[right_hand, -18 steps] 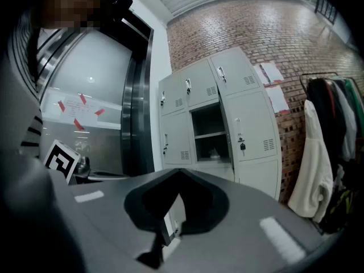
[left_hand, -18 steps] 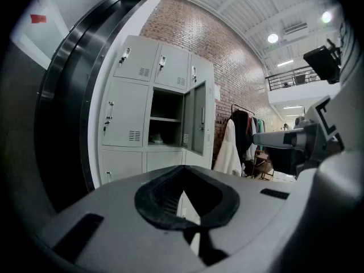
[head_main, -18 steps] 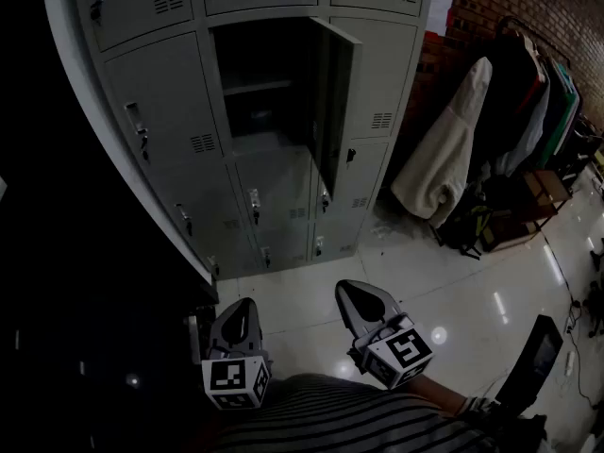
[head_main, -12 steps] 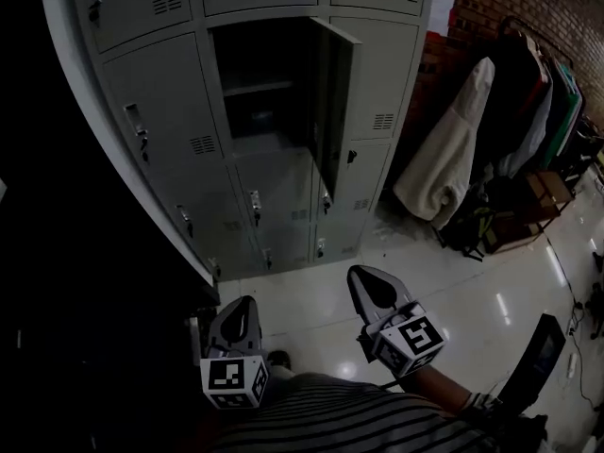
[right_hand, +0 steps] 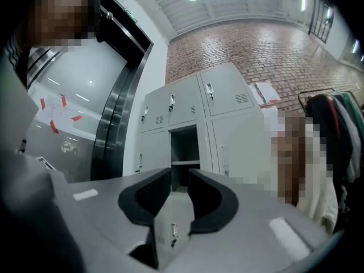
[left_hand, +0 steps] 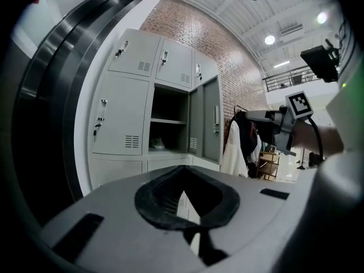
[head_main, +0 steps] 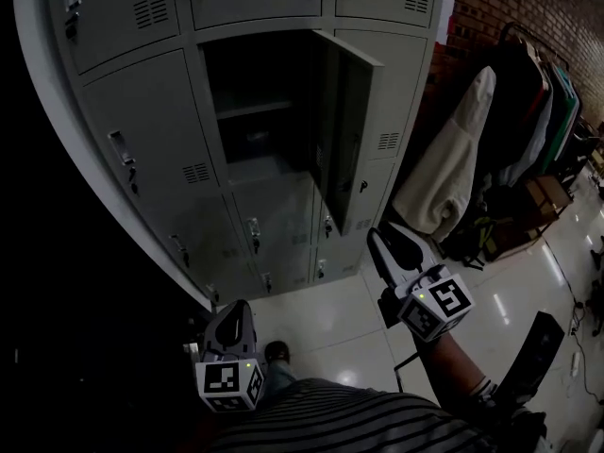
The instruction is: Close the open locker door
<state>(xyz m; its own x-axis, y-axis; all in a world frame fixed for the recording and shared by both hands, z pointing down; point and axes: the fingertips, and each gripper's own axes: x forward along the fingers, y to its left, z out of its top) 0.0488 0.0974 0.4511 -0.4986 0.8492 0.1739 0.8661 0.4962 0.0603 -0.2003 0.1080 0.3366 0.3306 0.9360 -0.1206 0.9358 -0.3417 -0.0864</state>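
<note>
The grey locker bank (head_main: 142,111) fills the upper left of the head view. One middle compartment (head_main: 255,111) stands open, its door (head_main: 347,130) swung out to the right, nearly edge-on to me. My right gripper (head_main: 385,237) is raised below and right of the door's lower corner, apart from it, jaws open with nothing between them. In the right gripper view my right gripper (right_hand: 179,178) points at the open compartment (right_hand: 185,147). My left gripper (head_main: 236,308) hangs low near the floor, shut and empty. The left gripper view shows the open door (left_hand: 211,118) beyond my left gripper (left_hand: 183,175).
A clothes rack (head_main: 528,111) with dark garments and a pale coat (head_main: 453,168) stands right of the lockers against a brick wall (head_main: 528,8). A dark pillar (head_main: 57,300) borders the lockers on the left. A shoe (head_main: 276,351) rests on the glossy floor (head_main: 321,319).
My right gripper has risen and moved forward toward the open door. The view has come nearer the lockers. The left gripper has hardly moved.
</note>
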